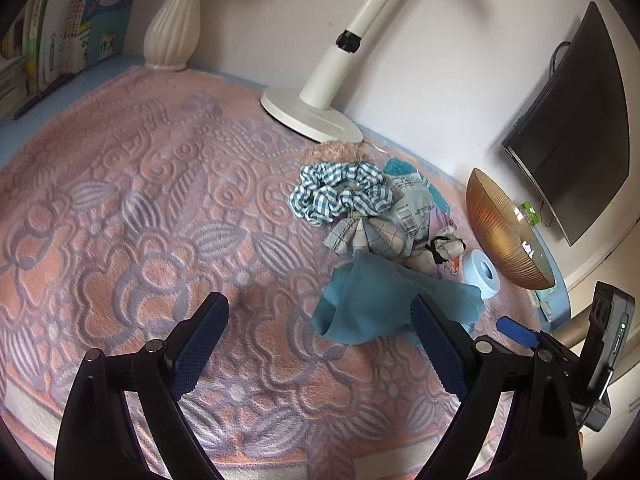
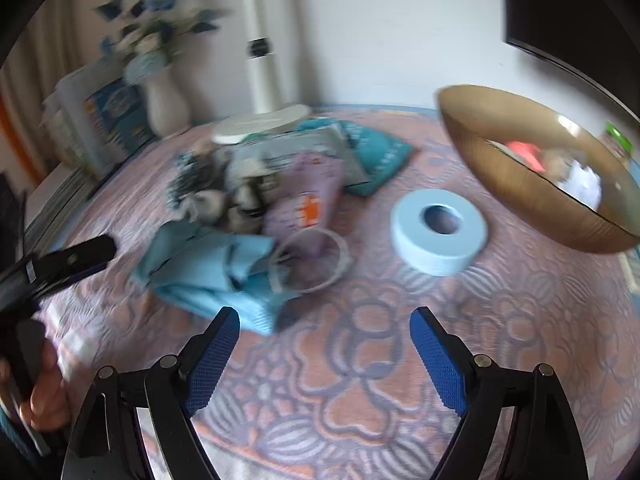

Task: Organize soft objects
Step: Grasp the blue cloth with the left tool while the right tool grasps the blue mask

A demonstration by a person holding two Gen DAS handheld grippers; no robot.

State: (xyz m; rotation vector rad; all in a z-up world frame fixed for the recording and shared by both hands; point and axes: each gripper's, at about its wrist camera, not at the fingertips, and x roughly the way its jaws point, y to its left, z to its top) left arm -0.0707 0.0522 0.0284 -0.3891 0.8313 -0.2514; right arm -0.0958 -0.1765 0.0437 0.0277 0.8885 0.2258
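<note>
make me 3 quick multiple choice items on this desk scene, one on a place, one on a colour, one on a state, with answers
1. Where does the tape roll lie?
A. inside the vase
B. on the patterned cloth beside the bowl
C. on the books

2. What colour is the checked scrunchie?
A. red and black
B. plain yellow
C. teal and white

3. How is the left claw?
A. open, holding nothing
B. shut on the blue cloth
C. shut on the tape roll

Answers:
1 B, it rests flat on the patterned cloth next to the amber bowl.
2 C, teal and white checks show in the left wrist view.
3 A, its fingers stand wide apart with the blue cloth lying beyond them.
</note>
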